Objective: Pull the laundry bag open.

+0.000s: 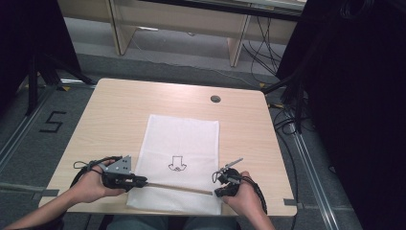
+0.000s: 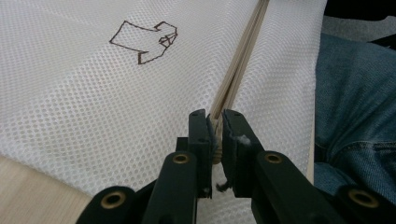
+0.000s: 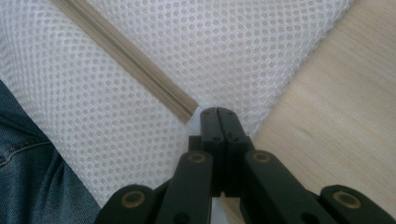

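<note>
A white mesh bag (image 1: 182, 136) lies flat in the middle of the wooden table (image 1: 115, 120), with a small dark arrow-like drawing (image 1: 177, 164) on it. A beige zipper (image 1: 179, 188) runs across the bag near its front edge. My left gripper (image 1: 143, 182) is at the zipper's left end. In the left gripper view it (image 2: 217, 135) is shut on the beige zipper (image 2: 240, 60) strip; whether a pull tab is inside I cannot tell. My right gripper (image 1: 215, 191) is at the zipper's right end. There it (image 3: 218, 112) is shut, pinching the mesh bag (image 3: 140, 116) just beside the zipper (image 3: 140, 70) end.
A round dark grommet (image 1: 215, 99) sits in the table near its far edge. The person's jeans-clad legs (image 2: 355, 107) are just below the table's front edge. Black curtains, stands and cables (image 1: 287, 120) flank the table on the floor.
</note>
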The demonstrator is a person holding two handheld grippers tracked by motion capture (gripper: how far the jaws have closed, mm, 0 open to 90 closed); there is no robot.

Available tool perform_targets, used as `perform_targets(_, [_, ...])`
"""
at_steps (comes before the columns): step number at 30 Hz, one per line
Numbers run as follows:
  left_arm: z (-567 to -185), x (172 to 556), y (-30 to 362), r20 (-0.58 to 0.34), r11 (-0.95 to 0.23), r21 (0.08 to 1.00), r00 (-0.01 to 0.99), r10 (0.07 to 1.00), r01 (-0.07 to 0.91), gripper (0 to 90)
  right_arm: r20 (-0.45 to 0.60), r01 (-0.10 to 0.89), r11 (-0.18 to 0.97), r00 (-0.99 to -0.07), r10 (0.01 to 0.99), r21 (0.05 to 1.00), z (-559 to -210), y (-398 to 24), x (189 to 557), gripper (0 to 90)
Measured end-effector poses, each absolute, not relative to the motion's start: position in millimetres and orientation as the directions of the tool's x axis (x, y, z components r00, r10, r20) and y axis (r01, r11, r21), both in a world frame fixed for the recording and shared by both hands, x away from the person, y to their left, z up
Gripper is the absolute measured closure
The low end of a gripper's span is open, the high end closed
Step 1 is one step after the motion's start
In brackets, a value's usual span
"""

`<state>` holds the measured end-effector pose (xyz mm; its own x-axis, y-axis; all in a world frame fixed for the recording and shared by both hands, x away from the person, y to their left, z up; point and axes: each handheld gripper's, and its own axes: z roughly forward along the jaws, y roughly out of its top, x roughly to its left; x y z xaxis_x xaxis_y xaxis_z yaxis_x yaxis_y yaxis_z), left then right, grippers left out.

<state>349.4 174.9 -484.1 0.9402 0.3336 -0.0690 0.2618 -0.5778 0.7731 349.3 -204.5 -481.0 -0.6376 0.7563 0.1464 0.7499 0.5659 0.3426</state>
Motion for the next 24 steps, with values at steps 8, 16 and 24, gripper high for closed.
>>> perform_targets(8, [-484.4, 347.2, 174.7, -0.062, -0.58, 0.773, 0.94, 0.336, 0.258, 82.1, 0.144, 0.753, 0.566, -0.635, 0.759, 0.336, -480.6, -203.7, 349.3, 90.0])
perform_targets(16, [-484.2, 347.7, 180.6, -0.057, -0.587, 0.765, 0.935, 0.35, 0.266, 82.1, 0.141, 0.747, 0.576, -0.644, 0.752, 0.332, -480.7, -203.3, 350.2, 90.0])
perform_targets(24, [-486.4, 347.3, 182.4, -0.073, -0.581, 0.763, 0.931, 0.359, 0.284, 82.1, 0.143, 0.752, 0.574, -0.639, 0.756, 0.324, -480.3, -202.8, 350.3, 90.0])
